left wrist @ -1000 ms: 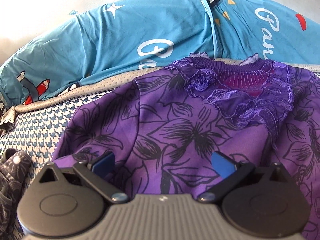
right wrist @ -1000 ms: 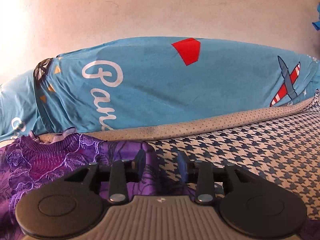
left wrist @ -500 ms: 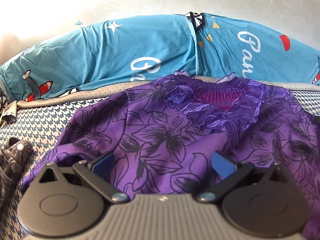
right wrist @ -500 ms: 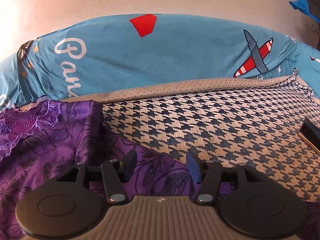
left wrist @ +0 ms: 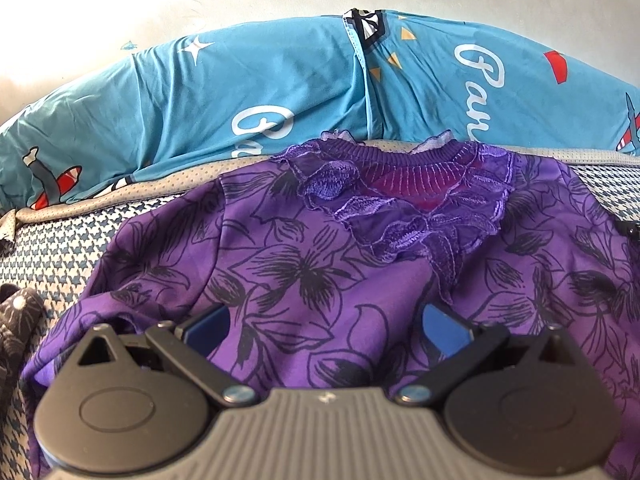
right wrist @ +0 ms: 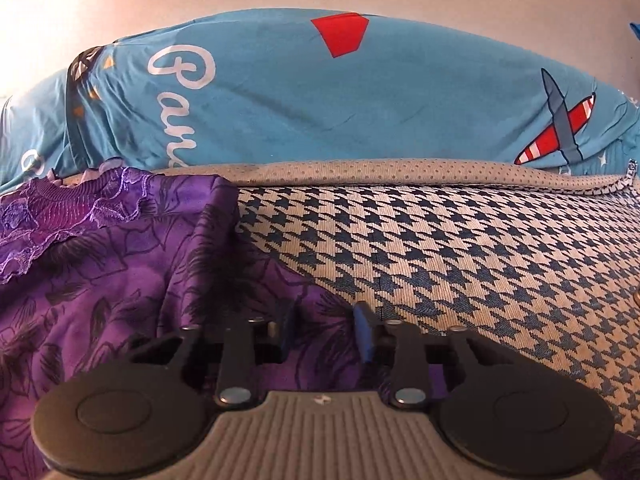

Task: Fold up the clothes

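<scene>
A purple blouse (left wrist: 320, 264) with black flower print and a lace collar (left wrist: 404, 208) lies face up on the houndstooth bed cover (left wrist: 60, 240). My left gripper (left wrist: 324, 324) hovers low over the blouse's front, wide open, with nothing pinched between its blue pads (left wrist: 206, 322). In the right wrist view the same blouse (right wrist: 100, 300) fills the left side. My right gripper (right wrist: 325, 332) sits at its right sleeve edge. Its jaws are closing, a narrow gap still shows, and purple cloth lies between the pads (right wrist: 362, 332).
Two blue pillows (left wrist: 260, 92) (right wrist: 360, 100) with white script and plane prints lean on the wall behind. A dark patterned garment (left wrist: 16, 320) lies at the far left. Bare houndstooth cover (right wrist: 460, 260) stretches to the right of the blouse.
My right gripper has shifted onto the blouse's sleeve edge; its jaws widened, then narrowed. The left view has drifted slightly, and that gripper stays wide open.
</scene>
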